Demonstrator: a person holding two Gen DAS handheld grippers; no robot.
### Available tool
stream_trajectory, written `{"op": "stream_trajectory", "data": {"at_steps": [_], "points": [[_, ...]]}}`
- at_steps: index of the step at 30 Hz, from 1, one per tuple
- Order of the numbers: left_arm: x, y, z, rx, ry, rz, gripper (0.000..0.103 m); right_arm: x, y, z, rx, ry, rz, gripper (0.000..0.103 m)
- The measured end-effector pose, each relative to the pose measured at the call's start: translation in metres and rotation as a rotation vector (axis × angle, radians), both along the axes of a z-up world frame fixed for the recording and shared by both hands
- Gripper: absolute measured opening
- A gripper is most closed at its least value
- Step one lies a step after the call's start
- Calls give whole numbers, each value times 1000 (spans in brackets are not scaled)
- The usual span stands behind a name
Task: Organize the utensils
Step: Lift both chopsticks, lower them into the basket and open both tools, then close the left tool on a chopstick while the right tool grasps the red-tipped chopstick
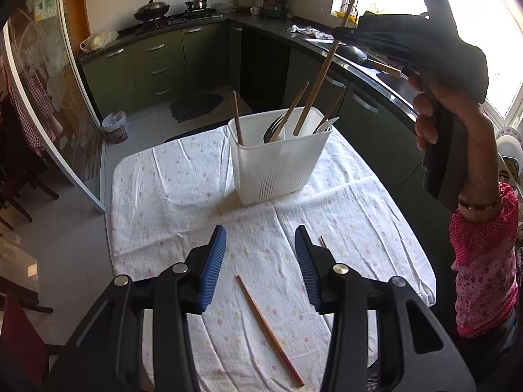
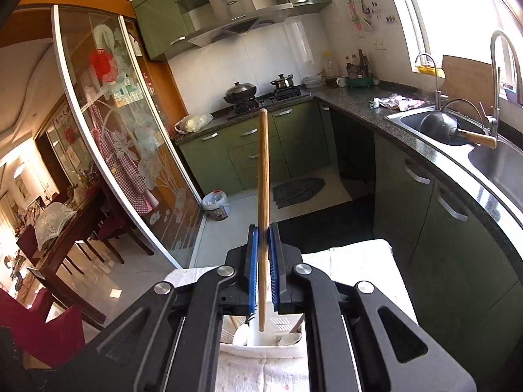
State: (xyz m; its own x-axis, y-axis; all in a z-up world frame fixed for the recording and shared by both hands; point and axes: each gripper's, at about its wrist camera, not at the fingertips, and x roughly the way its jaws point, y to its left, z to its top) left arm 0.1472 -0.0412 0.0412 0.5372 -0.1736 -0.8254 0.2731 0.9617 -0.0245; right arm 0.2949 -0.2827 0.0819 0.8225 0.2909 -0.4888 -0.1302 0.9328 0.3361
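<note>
A white utensil holder (image 1: 278,160) stands on the cloth-covered table (image 1: 170,202) with a fork, a spoon and several wooden-handled utensils in it. My right gripper (image 2: 263,254) is shut on a wooden chopstick (image 2: 263,202) and holds it upright over the holder (image 2: 261,348). In the left wrist view the chopstick (image 1: 322,78) has its lower end inside the holder, and the right gripper (image 1: 346,32) is high above it. My left gripper (image 1: 260,261) is open and empty above the table. A second chopstick (image 1: 268,330) lies on the cloth between its fingers.
Another thin stick (image 1: 323,241) shows by the left gripper's right finger. A green kitchen counter (image 2: 425,150) with a sink runs along the right. A glass sliding door (image 2: 108,150) and a bin (image 2: 215,204) stand on the left.
</note>
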Motion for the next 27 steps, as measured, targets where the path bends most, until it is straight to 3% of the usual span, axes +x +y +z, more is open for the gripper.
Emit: {"op": "stream_trajectory", "data": {"at_steps": [5,8,12,20,25,27], "points": [[1,16,-33,-16,137,17,42,7,13,-45,-46,53,26,8],[1,17,-47,10,161,31,42,6,21,-60,-78,78,56,8],[4,15,-73,18,244,36,44,-12,26,-66,-113,66,50,20],[2,12,-132,71,411,71,46,-118,-5,-71,-22,-11,109,22],[9,19,-169,80,563,151,46,-178,-33,-109,36,70,169,25],[13,21,-174,77,579,186,46,-192,-44,-125,53,107,174,25]]}}
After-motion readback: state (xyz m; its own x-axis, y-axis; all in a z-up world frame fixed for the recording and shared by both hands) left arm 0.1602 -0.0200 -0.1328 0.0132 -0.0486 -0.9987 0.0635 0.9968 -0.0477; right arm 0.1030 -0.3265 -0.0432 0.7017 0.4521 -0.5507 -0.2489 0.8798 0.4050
